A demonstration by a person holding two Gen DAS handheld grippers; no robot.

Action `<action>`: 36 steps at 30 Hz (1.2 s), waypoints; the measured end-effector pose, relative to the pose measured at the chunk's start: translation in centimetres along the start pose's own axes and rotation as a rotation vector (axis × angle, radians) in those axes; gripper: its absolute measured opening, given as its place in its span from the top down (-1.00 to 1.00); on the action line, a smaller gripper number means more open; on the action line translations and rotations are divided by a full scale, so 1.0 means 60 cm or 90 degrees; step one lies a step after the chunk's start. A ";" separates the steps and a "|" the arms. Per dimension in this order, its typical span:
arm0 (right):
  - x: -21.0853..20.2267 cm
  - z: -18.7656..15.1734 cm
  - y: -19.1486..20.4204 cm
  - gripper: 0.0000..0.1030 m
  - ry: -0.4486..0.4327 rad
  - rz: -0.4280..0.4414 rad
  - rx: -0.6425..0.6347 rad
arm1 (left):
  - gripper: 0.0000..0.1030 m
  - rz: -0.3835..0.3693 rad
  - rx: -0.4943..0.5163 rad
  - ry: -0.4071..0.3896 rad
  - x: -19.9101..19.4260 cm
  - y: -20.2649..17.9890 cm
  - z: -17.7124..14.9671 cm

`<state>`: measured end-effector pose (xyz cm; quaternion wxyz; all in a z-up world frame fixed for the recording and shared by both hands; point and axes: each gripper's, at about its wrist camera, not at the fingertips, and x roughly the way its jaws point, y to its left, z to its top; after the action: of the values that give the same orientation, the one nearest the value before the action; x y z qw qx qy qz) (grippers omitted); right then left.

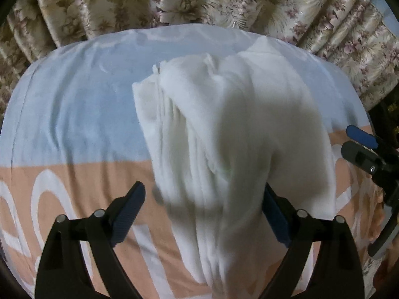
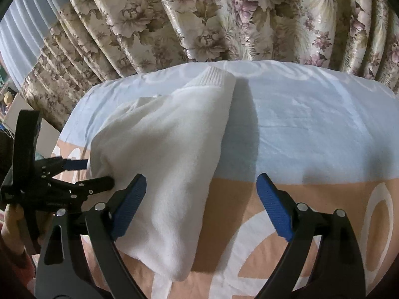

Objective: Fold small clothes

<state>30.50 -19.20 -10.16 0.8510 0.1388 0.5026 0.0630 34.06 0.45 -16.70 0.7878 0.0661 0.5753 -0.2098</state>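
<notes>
Both of your grippers stand wide apart and grip nothing. In the left wrist view the white knit garment [image 1: 224,129] rises between the fingers of your left gripper [image 1: 203,214] in a soft, rumpled heap. Its near end drapes toward the camera, and the cloth hides part of the right-hand finger; the left-hand pad has bare bedsheet [image 1: 74,99] next to it. Whether the cloth brushes the hidden pad you cannot tell, but nothing is pinched.

From your right gripper [image 2: 200,209] the same garment lies ahead and to the left of the fingers, with one long folded edge running from the ribbed cuff or hem [image 2: 214,77] at the far end down to a rounded corner just inside the left-hand pad. The right-hand pad hangs over bare peach-and-blue sheet, well clear of the fabric. Your left tool shows at the garment's far left side, its tips right at the cloth.

Expect this piece to handle as light, limp and stretchy — it will sag and bunch wherever it is unsupported, and the layers visible along its left edge may slide apart if you take only the top one. It looks fuzzy rather than slick, so the ridged pads should hold it without much squeeze. Good places to take hold would be the ribbed band, which is firmer, or the near corner by your right fingers — pinch through all the layers and lift low.

The floral curtain [image 2: 199,12] behind stays out of your way.
</notes>
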 end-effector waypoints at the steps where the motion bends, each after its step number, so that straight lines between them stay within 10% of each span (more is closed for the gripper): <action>1: 0.005 -0.001 0.002 -0.75 0.003 -0.005 0.000 | -0.79 0.005 0.010 -0.004 0.003 -0.003 0.001; 15: 0.076 -0.012 0.011 -0.66 0.049 -0.007 0.068 | -0.44 0.068 0.013 -0.003 0.020 -0.042 -0.026; 26: 0.098 0.002 0.031 -0.15 0.067 0.031 0.074 | -0.41 0.048 0.000 -0.016 0.021 -0.032 -0.025; 36: 0.091 0.006 0.055 0.28 0.057 0.009 0.022 | 0.11 0.069 -0.005 -0.031 0.008 -0.058 -0.025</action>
<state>33.58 -14.75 -13.61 0.8246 0.1541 0.5402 0.0667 31.48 -2.30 -17.19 0.8121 0.0889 0.5521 -0.1666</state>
